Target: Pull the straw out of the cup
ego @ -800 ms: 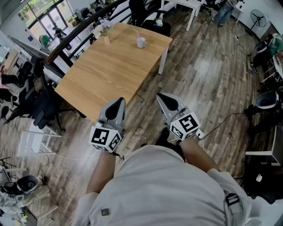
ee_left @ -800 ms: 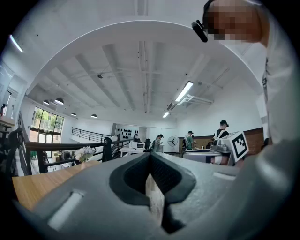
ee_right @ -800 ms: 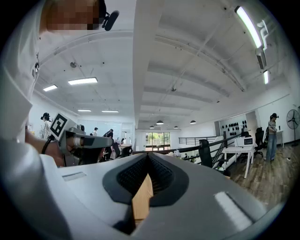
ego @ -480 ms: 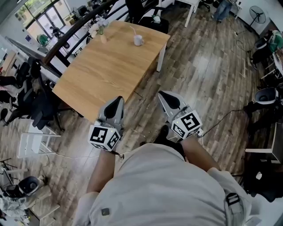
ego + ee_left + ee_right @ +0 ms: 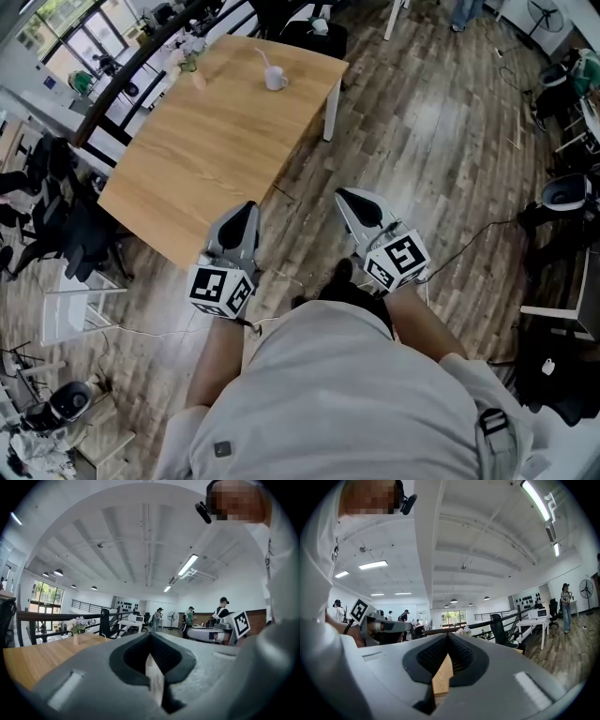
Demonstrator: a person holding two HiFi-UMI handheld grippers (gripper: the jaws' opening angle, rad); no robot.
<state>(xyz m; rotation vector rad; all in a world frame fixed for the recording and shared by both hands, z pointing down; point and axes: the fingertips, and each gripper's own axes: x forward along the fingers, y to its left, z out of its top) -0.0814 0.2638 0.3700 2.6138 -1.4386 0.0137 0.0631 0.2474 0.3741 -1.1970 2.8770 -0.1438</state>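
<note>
Straw (image 5: 263, 57) and cup (image 5: 275, 80) show tiny, far off; left gripper (image 5: 247, 207) and right gripper (image 5: 346, 196) are closed, empty.

Both hand-held grippers (image 5: 246, 212) (image 5: 354, 202) closed, level.

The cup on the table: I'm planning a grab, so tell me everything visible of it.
The cup is white and looks like a mug, too distant for detail. It stands upright on the wooden table, near its far edge. A pink straw leans out of it toward the left. Nothing else touches it.
</note>
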